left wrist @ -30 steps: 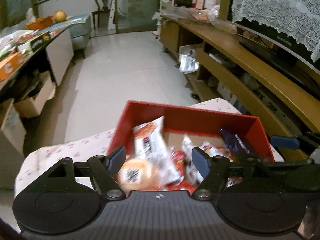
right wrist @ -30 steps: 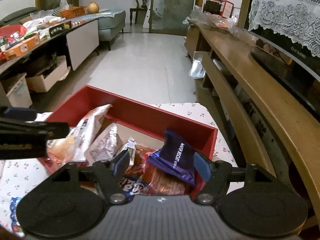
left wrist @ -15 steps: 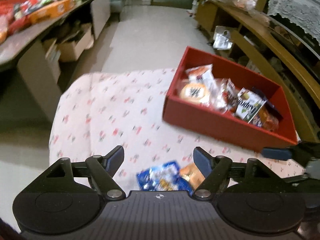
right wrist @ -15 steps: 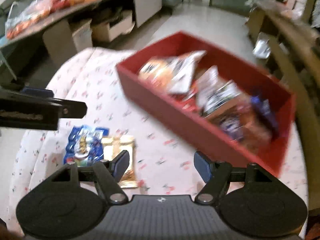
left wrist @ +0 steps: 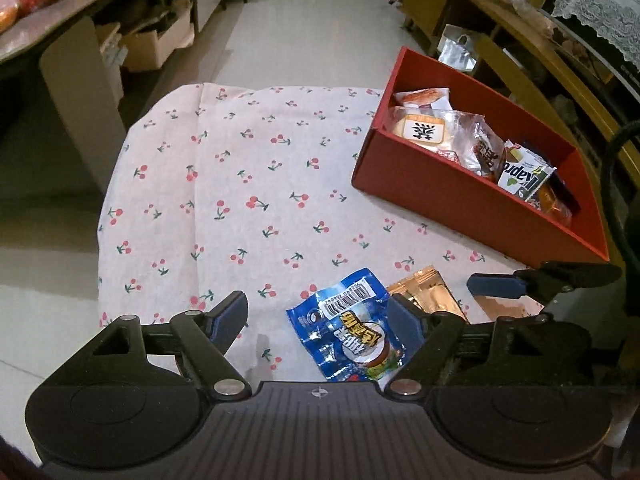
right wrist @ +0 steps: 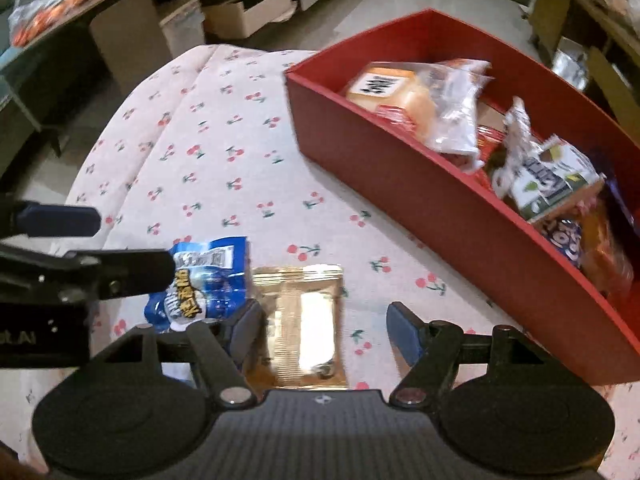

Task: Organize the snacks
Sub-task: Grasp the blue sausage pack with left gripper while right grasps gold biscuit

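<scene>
- Over the cherry-print cloth of the table (left wrist: 248, 168), in the left wrist view, the left claw (left wrist: 318, 314) tilts steeply down, jaws wide with nothing pressed between them.
- A blue snack packet (left wrist: 348, 336) lies flat on the cloth, partly between the fingers and closer to the right-hand one; no pad squeezes it.
- Just beside it lies a gold packet (left wrist: 428, 294), with the right claw (left wrist: 496, 285) reaching in from the right edge above it.
- Farther off to the right stands the red box (left wrist: 460, 200), holding several wrapped snacks.
- Above the same cloth, in the right wrist view, the right claw (right wrist: 324, 330) also points steeply down; its jaws are closing but stand wide, and no pad visibly presses on anything.
- The gold packet (right wrist: 308, 320) lies flat between the fingers, nearer the left-hand one.
- The blue snack packet (right wrist: 204, 284) touches the gold one's left edge, with the left claw (right wrist: 132, 244) over its left part.
- The red box (right wrist: 440, 200) sits up and to the right, apart from both packets.
</scene>
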`<act>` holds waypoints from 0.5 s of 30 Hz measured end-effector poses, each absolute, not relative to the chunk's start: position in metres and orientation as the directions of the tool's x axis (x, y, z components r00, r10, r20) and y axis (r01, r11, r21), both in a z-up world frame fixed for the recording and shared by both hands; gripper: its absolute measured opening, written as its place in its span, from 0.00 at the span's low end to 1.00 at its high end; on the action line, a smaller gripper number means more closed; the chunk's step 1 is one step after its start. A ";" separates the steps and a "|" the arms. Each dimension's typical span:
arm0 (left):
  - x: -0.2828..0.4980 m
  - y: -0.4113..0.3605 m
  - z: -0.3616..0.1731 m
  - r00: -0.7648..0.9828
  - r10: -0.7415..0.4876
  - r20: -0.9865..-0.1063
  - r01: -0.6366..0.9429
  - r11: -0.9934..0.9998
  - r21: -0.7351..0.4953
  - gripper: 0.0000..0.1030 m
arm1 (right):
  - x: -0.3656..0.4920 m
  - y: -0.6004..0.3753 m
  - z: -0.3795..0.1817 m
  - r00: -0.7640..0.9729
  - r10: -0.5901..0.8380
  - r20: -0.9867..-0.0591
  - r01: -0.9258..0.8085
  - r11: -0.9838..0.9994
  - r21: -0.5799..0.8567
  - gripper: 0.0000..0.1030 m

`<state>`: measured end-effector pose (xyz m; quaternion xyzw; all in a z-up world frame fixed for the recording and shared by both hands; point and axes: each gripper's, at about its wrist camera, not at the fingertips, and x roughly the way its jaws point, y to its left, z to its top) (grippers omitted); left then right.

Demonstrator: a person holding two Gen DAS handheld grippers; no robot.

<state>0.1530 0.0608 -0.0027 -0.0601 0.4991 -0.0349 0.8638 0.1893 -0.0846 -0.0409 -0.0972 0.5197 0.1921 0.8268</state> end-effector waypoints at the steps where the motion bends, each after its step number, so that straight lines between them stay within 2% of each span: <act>1: 0.152 0.061 -0.002 0.502 -0.120 -0.856 0.001 0.990 -0.138 0.80 | 0.189 -0.083 -0.041 0.380 0.218 -0.899 -0.425 0.904 0.040 0.80; 3: 0.151 0.061 -0.001 0.505 -0.118 -0.855 0.003 0.991 -0.135 0.80 | 0.187 -0.079 -0.043 0.397 0.189 -0.898 -0.440 0.898 -0.006 0.77; 4: 0.151 0.061 -0.001 0.503 -0.115 -0.856 0.000 0.991 -0.133 0.80 | 0.187 -0.079 -0.042 0.396 0.190 -0.898 -0.437 0.899 -0.002 0.70; 5: 0.151 0.060 -0.002 0.500 -0.116 -0.858 0.000 0.991 -0.134 0.80 | 0.188 -0.082 -0.040 0.393 0.195 -0.899 -0.429 0.903 0.009 0.53; 11: 0.147 0.053 -0.013 0.449 -0.168 -0.878 -0.009 0.981 -0.193 0.81 | 0.180 -0.114 -0.033 0.387 0.184 -0.904 -0.391 0.920 0.020 0.53; 15: 0.147 0.039 -0.024 0.429 -0.138 -0.893 -0.037 0.985 -0.170 0.81 | 0.169 -0.140 -0.022 0.425 0.176 -0.888 -0.349 0.937 0.019 0.53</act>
